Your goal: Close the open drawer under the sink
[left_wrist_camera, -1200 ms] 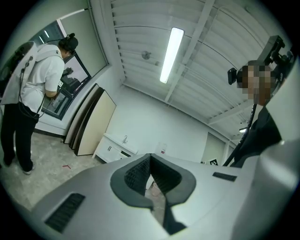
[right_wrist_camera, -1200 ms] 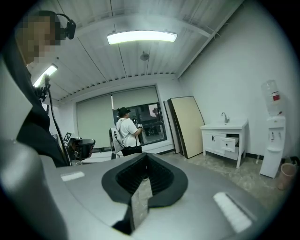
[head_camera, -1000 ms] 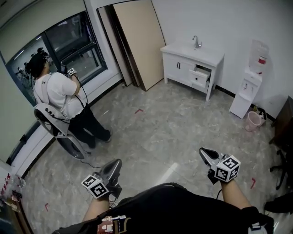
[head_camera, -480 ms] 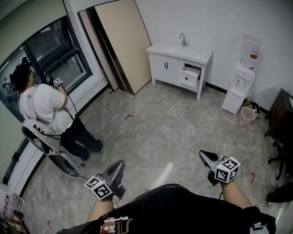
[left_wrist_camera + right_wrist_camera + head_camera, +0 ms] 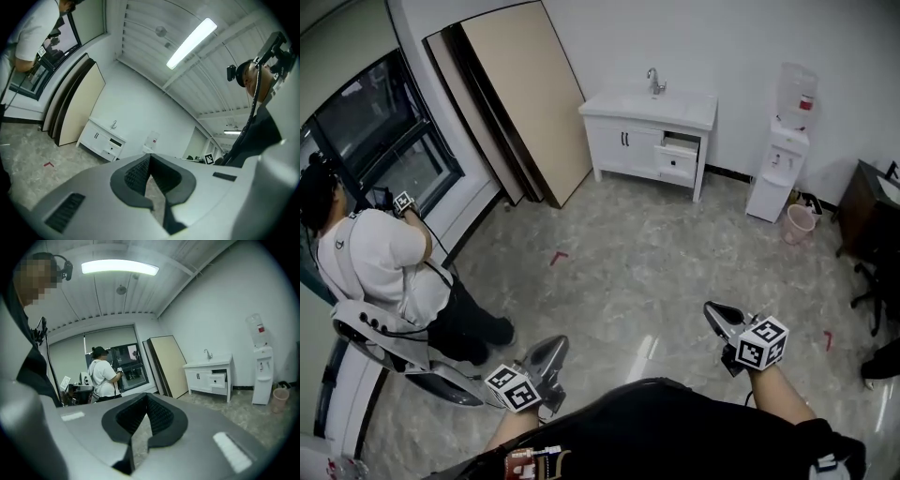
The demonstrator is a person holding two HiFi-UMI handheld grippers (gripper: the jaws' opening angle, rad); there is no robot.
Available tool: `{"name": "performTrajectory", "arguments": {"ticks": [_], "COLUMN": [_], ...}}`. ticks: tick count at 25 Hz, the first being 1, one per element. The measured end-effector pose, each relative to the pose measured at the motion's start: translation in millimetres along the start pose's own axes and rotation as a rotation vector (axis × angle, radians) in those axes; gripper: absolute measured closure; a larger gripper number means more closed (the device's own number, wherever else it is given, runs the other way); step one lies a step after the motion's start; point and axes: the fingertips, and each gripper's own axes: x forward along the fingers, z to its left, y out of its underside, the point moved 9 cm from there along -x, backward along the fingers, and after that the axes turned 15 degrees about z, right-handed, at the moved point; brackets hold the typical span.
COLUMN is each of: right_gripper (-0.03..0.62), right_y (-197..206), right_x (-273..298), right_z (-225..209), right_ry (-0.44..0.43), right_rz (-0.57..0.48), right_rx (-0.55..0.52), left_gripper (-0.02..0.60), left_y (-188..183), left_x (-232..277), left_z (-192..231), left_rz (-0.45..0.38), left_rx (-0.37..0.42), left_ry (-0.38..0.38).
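Far wall: white pulled-out drawer in white sink cabinet juts roomward, long axis along cabinet front; contents not visible. L gripper & R gripper, well apart from it, jaws pressed together, empty.

The drawer under the sink is far off and too small to show its inside. A dark desk and a chair are cut by the right edge, and the other person by the left. A dark shape low at the right edge cannot be told.
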Motion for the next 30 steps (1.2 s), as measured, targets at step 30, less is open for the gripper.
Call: {"name": "performTrajectory", "arguments": {"ticks": [30], "right_gripper": [0.592], "right_y": [-192.6], "right_x": [134.1], "right_z": [-259.2], "right_ry": [-0.111], "right_rz": [0.033], "right_rx": [-0.175], "left_gripper": [0.589], "left_y": [-156.6], "left_x": [215.1], "left_z": [111.9], "left_rz": [-0.192], "left_rx": [0.005], "left_ry": [-0.128]}}
